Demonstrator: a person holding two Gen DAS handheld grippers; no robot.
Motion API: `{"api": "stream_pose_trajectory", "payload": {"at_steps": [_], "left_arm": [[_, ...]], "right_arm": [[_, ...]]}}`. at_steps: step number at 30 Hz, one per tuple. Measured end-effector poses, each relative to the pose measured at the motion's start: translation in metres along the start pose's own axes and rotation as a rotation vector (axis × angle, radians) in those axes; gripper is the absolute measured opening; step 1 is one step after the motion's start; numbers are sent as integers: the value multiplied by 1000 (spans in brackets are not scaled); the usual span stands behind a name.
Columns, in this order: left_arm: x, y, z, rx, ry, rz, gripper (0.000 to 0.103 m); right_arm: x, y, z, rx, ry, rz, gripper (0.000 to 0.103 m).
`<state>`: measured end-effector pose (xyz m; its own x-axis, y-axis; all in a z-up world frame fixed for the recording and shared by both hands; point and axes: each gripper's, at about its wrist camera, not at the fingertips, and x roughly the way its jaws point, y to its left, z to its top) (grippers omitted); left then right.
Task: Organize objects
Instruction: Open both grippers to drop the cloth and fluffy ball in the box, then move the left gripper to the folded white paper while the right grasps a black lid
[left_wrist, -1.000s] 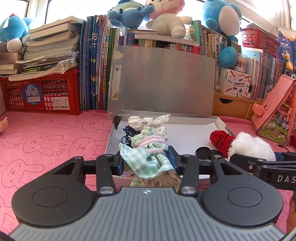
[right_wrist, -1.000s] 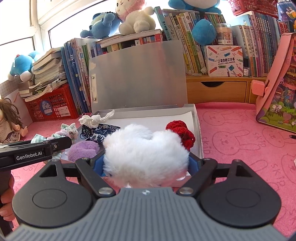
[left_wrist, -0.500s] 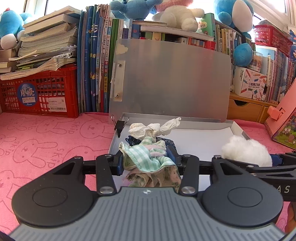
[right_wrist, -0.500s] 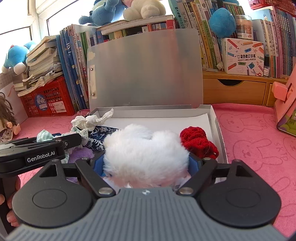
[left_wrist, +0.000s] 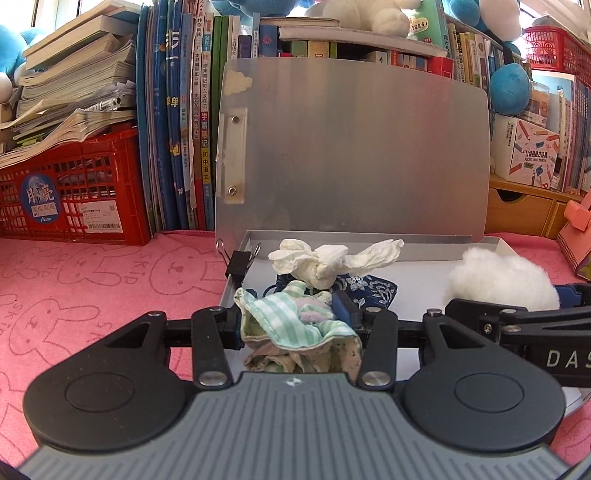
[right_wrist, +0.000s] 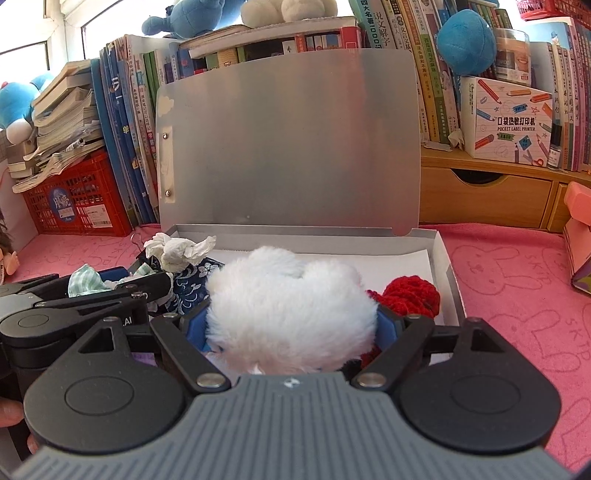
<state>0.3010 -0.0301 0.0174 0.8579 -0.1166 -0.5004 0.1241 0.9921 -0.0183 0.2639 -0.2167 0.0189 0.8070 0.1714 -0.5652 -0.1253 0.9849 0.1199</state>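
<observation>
My left gripper is shut on a green checked cloth bundle over the near left corner of the open grey box. My right gripper is shut on a white fluffy pompom, which also shows in the left wrist view, over the box's front middle. In the box lie a knotted white cloth, a dark blue patterned cloth and a red knitted piece. The left gripper also shows in the right wrist view.
The box lid stands upright at the back. A black binder clip sits on the box's left corner. A red crate, upright books, a wooden drawer unit and a pink toy ring the pink mat.
Both grippers have moved forward and lower toward the box, each still holding its item. The box and lid loom larger; the red knitted piece has dropped out of the left wrist view.
</observation>
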Motion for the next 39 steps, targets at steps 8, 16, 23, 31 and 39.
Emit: {"api": "stream_pose_trajectory", "payload": {"at_steps": [8, 16, 23, 31, 39], "left_arm": [[-14, 0, -5, 33, -15, -11, 75], [-59, -2, -5, 45, -54, -30, 89], [-107, -16, -19, 76, -44, -76, 90], [-166, -22, -45, 113, -54, -136, 90], [-205, -20, -95, 57, 11, -169, 91]], "right_arm": [[-15, 3, -1, -30, -37, -24, 91], [-59, 4, -9, -57, -79, -24, 91], [-109, 6, -30, -70, -112, 8, 92], [-159, 11, -64, -105, -136, 37, 92], [-186, 12, -106, -99, -120, 47, 93]]}}
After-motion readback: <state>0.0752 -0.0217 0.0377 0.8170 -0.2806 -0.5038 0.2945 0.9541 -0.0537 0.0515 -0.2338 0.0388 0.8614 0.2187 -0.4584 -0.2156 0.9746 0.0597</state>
